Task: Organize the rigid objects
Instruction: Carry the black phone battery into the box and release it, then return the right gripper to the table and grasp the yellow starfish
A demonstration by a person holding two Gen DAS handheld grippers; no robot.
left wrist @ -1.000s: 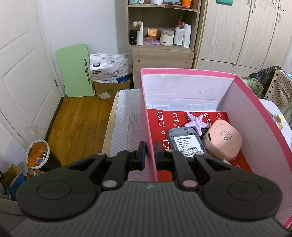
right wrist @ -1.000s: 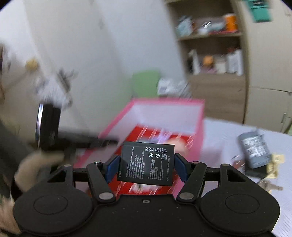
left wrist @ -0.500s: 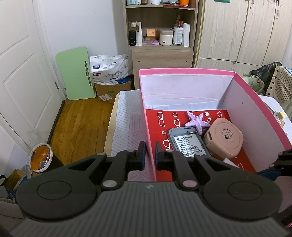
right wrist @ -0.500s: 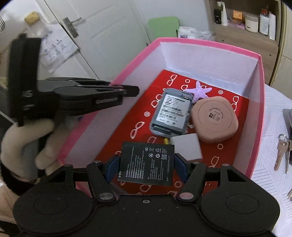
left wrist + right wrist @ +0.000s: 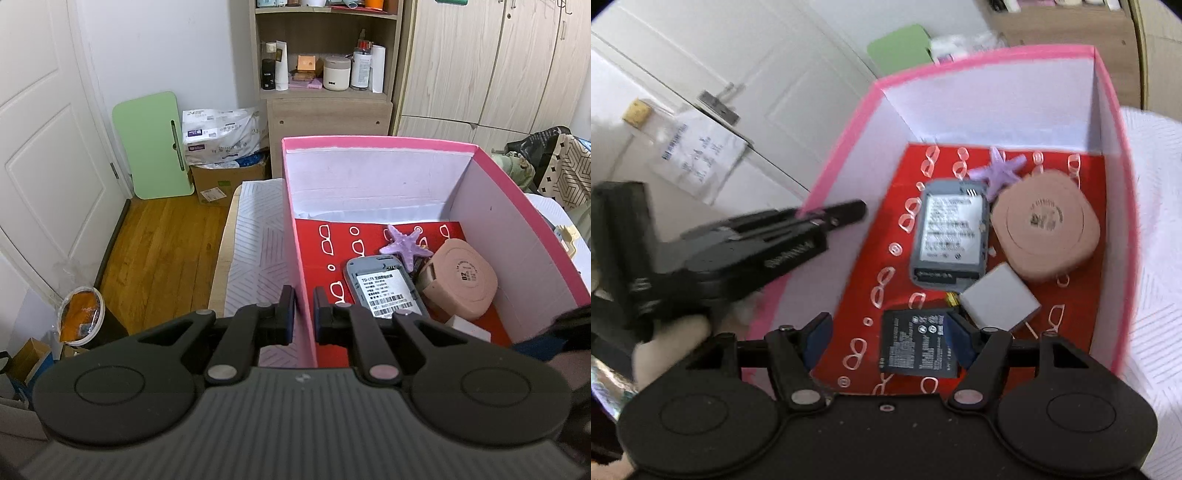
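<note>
The left claw (image 5: 303,314) is clenched on the near left wall of the pink box (image 5: 376,142), one finger outside and one inside. The right claw (image 5: 886,341) hangs over the box with its jaws spread apart, gripping nothing; the black battery (image 5: 918,345) lies flat on the red patterned floor, just beside the right finger. Further in sit a grey device (image 5: 949,240), a white block (image 5: 999,297), a round pink case (image 5: 1045,227) and a purple starfish (image 5: 997,171). The box stands on a white-covered worktop (image 5: 255,251).
</note>
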